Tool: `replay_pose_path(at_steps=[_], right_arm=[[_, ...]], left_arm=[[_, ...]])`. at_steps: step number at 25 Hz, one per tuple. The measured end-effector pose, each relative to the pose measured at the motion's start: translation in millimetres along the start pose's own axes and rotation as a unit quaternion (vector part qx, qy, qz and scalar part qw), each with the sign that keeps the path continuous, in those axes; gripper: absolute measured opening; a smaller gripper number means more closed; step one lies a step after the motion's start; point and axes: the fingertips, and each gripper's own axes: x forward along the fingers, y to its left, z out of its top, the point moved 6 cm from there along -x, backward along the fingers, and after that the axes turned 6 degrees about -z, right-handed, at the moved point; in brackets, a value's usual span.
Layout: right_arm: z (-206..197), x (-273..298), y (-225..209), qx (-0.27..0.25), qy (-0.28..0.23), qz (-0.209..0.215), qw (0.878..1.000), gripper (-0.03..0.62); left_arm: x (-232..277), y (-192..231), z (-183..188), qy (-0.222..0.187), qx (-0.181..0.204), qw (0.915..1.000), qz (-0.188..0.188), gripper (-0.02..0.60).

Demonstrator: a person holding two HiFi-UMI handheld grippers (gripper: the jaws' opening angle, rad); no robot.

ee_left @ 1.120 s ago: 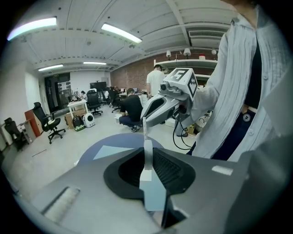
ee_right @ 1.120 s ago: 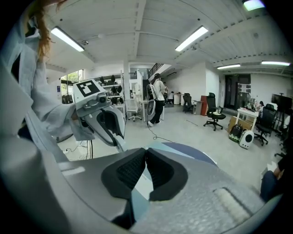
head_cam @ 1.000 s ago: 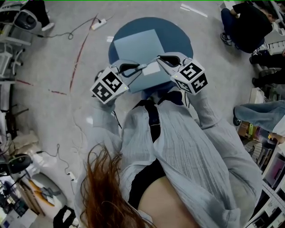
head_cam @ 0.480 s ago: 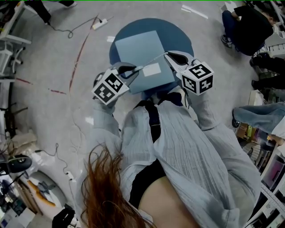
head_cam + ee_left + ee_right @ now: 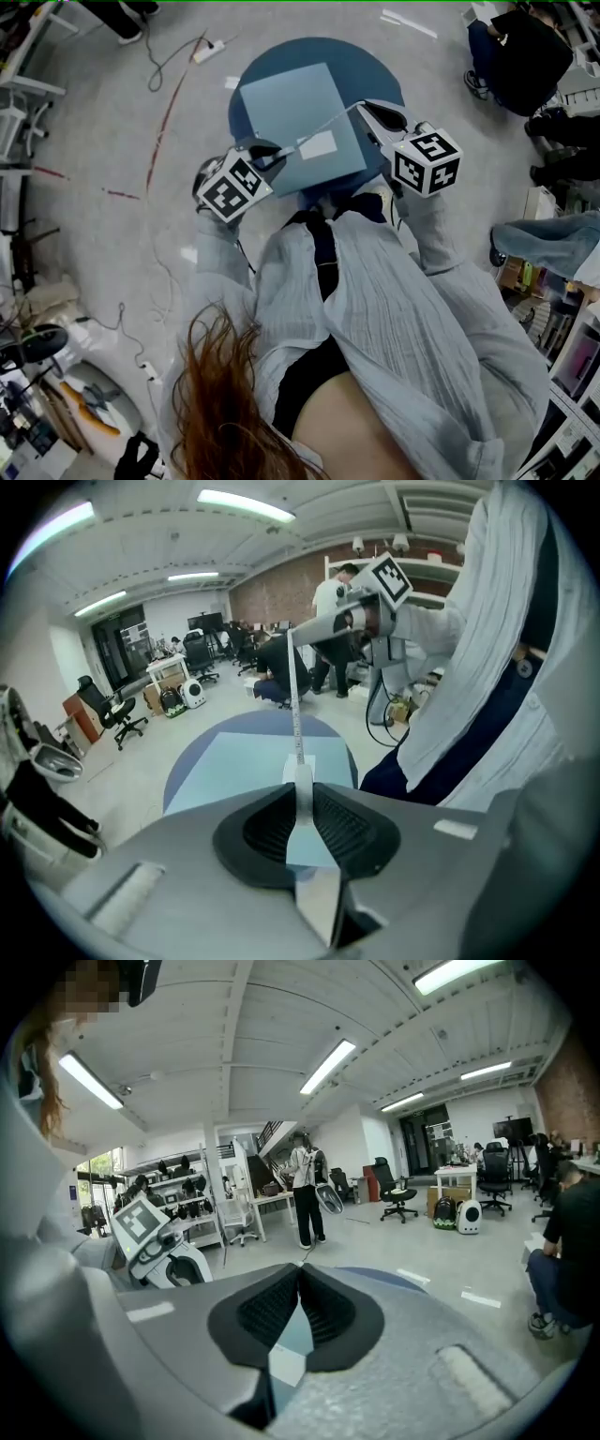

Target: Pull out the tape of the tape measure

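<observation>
A thin white tape [image 5: 323, 129] runs taut between my two grippers, above a light blue sheet [image 5: 291, 103] on a round blue table [image 5: 380, 75]. My left gripper [image 5: 277, 150] is shut, with a white strip of the tape measure [image 5: 300, 803] pinched between its pads. From there the tape [image 5: 295, 705] rises to my right gripper [image 5: 294, 635]. The right gripper [image 5: 366, 108] is shut on the tape's far end, which barely shows at its tips [image 5: 300, 1269]. The left gripper [image 5: 155, 1237] appears at the left of the right gripper view. The measure's case is hidden.
A white patch [image 5: 317, 145] lies on the sheet under the tape. A power strip [image 5: 208, 49] and cables lie on the floor beyond the table. A seated person [image 5: 525, 56] and shelves are at the right. Another person [image 5: 305, 1190] stands farther off among desks and chairs.
My right gripper has moved right and away from the left one. The tape between them has grown longer. The left gripper has hardly moved.
</observation>
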Motion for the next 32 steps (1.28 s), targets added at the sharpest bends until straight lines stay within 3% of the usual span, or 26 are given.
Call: replay_pose_path(at_steps=[3,14,16,20,24,32], right_arm=[[0.7,-3.3,-5.0,0.001,-0.001,-0.008,1.000,0.013],[1.1,-3.5,-6.7,0.023,-0.011,-0.017,1.000,0.014],[1.1,-3.2,-10.4,0.031,-0.015,-0.025,0.999,0.014],[7.3,-9.4,-27.0,0.055,-0.040,-0.056,0.996,0.012],[5.4,-14.2,-38.9,0.052,-0.029,-0.069,0.996,0.012],[0.3,-17.9,-40.1,0.066,-0.029,-0.076,0.995,0.012]], left_arm=[[-3.6,0.8,1.1,-0.027,-0.015,0.9995,0.000,0.078],[-2.0,4.4,2.9,-0.017,-0.020,0.9996,0.010,0.078],[-2.0,6.4,1.6,-0.008,-0.021,0.9997,0.010,0.077],[0.9,8.7,-14.1,0.053,-0.005,0.9984,0.019,0.078],[0.7,7.8,-14.6,0.029,-0.027,0.9991,0.014,0.077],[2.7,4.0,-13.7,0.038,-0.030,0.9988,0.008,0.077]])
